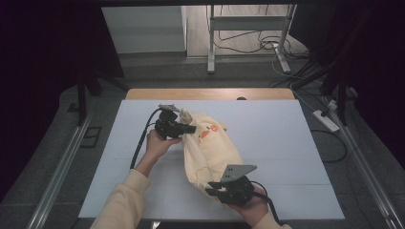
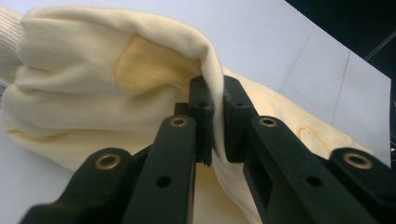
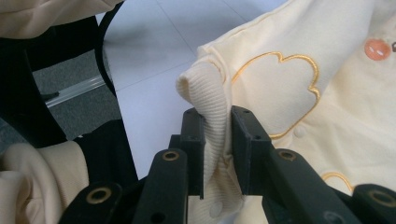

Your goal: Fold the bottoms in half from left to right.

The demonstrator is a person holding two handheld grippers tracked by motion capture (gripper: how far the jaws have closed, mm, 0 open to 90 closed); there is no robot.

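A pale yellow knit garment with orange embroidery lies stretched on the white table between both hands. My left gripper sits at its far end, jaws shut on a fold of the yellow fabric. In the left gripper view my left gripper pinches that fold tight. My right gripper is at the near end, shut on the ribbed hem. The right gripper view has my right gripper clamping that ribbed edge, with a gold embroidered outline and an orange patch beyond.
The table's wooden far edge borders a grey floor. A metal stand and cables are behind it; a power strip lies at the right. Cream sleeves reach in from the bottom.
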